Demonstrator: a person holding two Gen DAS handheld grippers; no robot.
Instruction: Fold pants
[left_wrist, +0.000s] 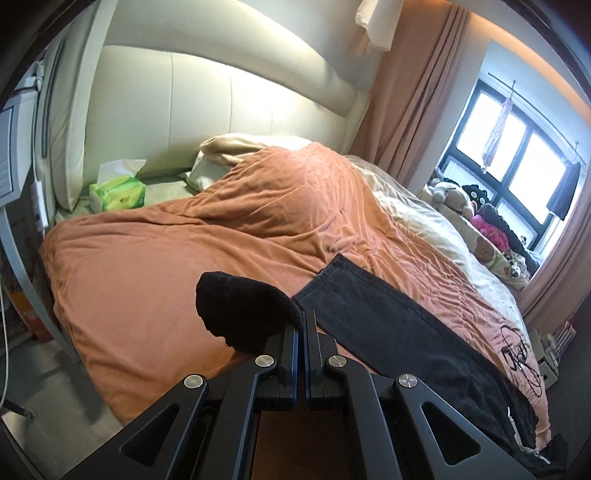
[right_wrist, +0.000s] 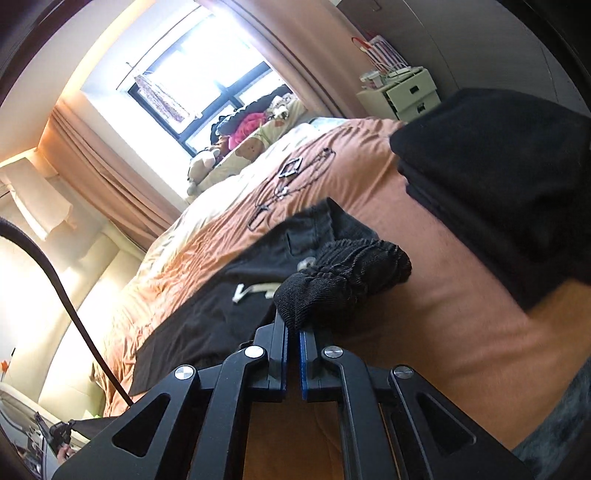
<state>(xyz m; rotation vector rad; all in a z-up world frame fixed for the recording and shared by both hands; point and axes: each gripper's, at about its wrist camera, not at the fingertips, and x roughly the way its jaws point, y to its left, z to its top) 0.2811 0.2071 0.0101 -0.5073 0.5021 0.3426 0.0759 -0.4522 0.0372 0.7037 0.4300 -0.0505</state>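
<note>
Over the orange duvet (left_wrist: 155, 266), my left gripper (left_wrist: 303, 325) is clamped on the black pants (left_wrist: 388, 325). My right gripper (right_wrist: 293, 325) pinches their ribbed waistband (right_wrist: 343, 280). Writing on the green tissue pack (left_wrist: 120, 195) is unreadable.

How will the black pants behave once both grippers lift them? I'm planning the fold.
The black pants will probably sag between the grips: they lie limp on the orange duvet. The ribbed waistband bunches at the right gripper, so it may stretch.
</note>
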